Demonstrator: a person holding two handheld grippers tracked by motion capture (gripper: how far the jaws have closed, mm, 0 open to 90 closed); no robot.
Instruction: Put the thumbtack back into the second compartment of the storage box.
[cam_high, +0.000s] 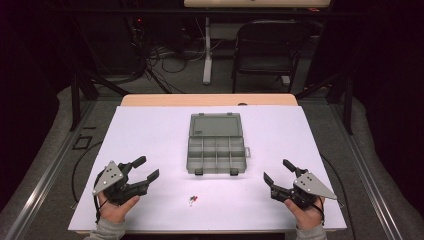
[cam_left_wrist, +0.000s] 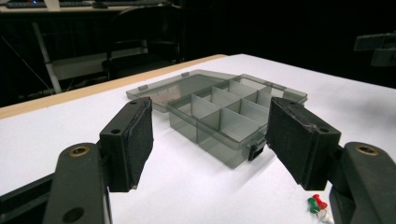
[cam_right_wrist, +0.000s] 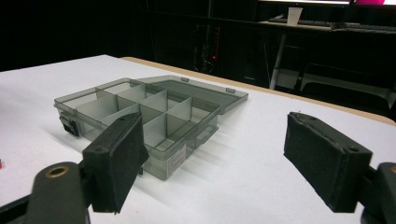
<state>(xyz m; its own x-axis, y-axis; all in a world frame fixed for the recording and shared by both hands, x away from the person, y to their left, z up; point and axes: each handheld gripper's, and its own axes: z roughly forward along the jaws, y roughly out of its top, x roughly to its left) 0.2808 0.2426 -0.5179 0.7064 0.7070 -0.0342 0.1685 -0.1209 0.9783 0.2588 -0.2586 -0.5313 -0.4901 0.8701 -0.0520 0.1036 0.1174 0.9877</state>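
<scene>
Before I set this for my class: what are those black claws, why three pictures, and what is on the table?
A person holds a two-jaw gripper in each hand: left gripper, right gripper. One camera looks down from above; the other two ride on the grippers and look along their jaws. On the white table lies a grey box with its lid open and its compartments bare. Near the front edge lie small pins, red and green. Both grippers are open and hold nothing.

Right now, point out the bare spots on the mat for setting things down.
Free: the wide strips left and right of the open organizer box, and behind its lid. Tighter: the near edge, where the pushpins lie between the left claw and right claw.
</scene>
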